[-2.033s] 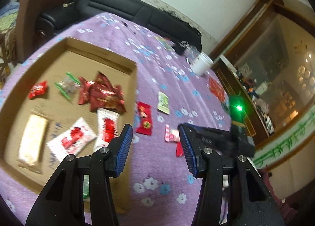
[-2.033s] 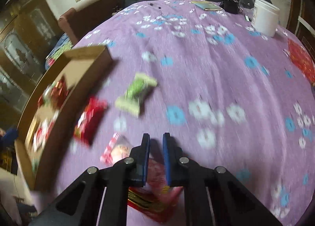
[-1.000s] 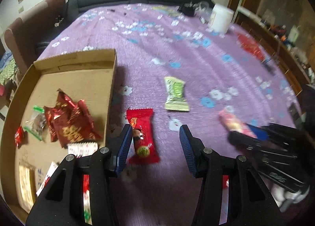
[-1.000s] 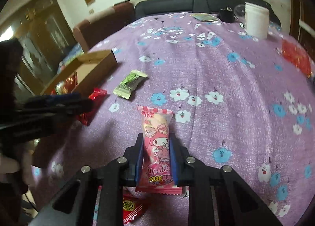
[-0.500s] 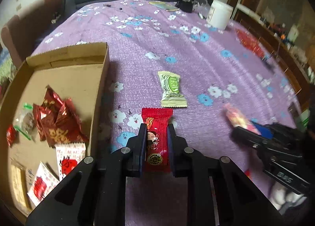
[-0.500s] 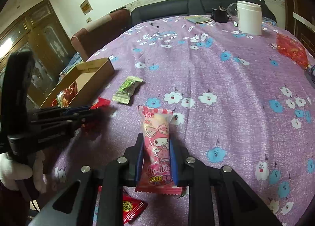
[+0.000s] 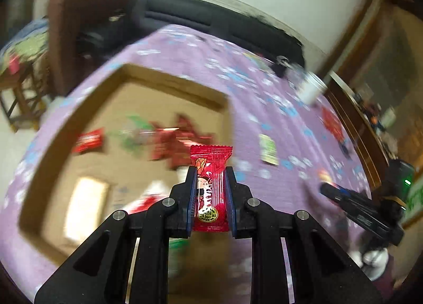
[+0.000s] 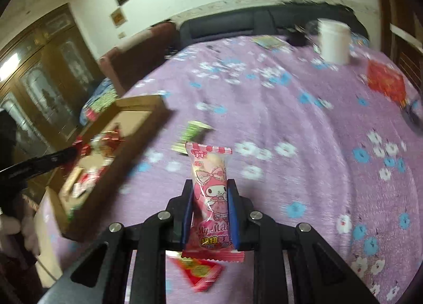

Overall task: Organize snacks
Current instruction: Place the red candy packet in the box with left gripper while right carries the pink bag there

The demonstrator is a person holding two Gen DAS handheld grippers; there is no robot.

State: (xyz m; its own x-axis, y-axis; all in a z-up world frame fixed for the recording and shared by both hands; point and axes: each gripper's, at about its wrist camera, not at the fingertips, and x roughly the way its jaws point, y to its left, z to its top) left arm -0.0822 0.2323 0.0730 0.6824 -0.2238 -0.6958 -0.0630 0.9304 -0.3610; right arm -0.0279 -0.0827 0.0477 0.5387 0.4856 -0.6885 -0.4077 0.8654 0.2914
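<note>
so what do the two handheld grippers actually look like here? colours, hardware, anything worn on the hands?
Both match: the left gripper and right gripper have black angular linkage arms with triangular cut-outs and round silver pivot pins. Fingers are flat black plates faced with blue pads. In the left wrist view, the right unit's body shows a green light. White gloves cover the hands.

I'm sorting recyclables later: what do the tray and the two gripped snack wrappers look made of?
Tray: plain brown cardboard, matte, going by its raw tan walls. Red wrapper and pink wrapper: probably thin glossy plastic film, with crimped zigzag ends and printed cartoon art.
</note>
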